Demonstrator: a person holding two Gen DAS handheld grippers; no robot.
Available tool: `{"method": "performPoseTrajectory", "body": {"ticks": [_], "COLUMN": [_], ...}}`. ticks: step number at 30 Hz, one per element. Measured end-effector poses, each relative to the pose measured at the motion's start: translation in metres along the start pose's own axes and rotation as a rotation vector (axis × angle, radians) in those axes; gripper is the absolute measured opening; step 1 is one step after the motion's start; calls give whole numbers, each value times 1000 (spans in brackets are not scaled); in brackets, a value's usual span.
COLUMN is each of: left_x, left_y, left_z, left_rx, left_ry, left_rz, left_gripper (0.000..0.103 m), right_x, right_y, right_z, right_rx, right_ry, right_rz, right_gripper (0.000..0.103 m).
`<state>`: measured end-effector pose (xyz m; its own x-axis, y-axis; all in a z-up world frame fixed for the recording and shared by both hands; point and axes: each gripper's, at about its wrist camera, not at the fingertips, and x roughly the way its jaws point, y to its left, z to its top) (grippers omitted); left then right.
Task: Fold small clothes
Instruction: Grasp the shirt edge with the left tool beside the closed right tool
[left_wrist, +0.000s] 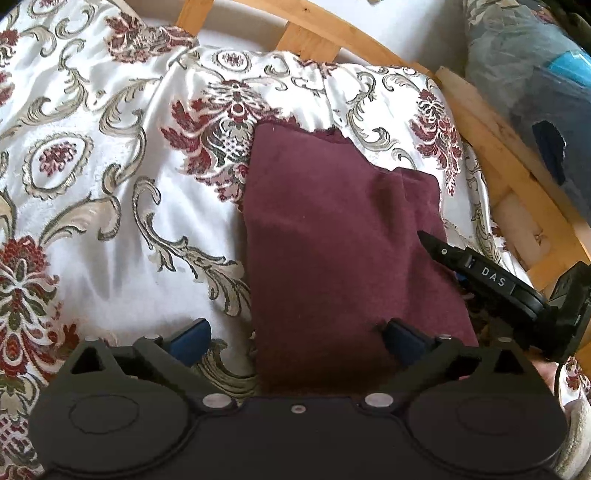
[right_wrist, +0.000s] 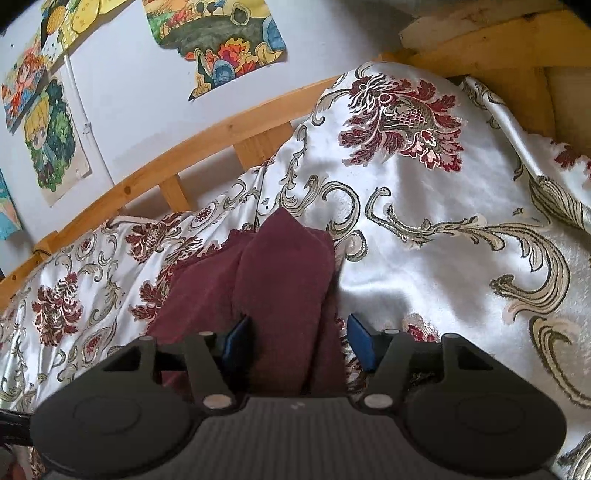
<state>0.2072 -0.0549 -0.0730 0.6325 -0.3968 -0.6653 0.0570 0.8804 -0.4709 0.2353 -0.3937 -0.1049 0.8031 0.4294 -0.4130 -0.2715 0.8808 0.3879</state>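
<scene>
Lying folded, maroon cloth (left_wrist: 343, 236) covers floral bedspread (left_wrist: 110, 206).

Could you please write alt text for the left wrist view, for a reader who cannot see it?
A folded maroon cloth lies on a floral bedspread, with the open left gripper over its near edge. The right gripper reaches in from the right, its tip at the cloth's right edge. A wooden bed rail curves behind.
</scene>
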Motion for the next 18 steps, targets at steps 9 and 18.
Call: {"method": "performPoseTrajectory", "body": {"ticks": [9,18], "left_x": [6,-46], "left_y": [-1,-8], "left_z": [8,12], "left_rx": [2,117], "left_ry": [46,-115], "left_rz": [-72,21], "left_gripper": [71,49], "right_x": [0,-22], "right_y": [3,69], "right_z": [2,8], "right_rx": [52,-147], "right_ry": [22,-101], "right_rz": [42,79], "right_gripper": [26,21]}}
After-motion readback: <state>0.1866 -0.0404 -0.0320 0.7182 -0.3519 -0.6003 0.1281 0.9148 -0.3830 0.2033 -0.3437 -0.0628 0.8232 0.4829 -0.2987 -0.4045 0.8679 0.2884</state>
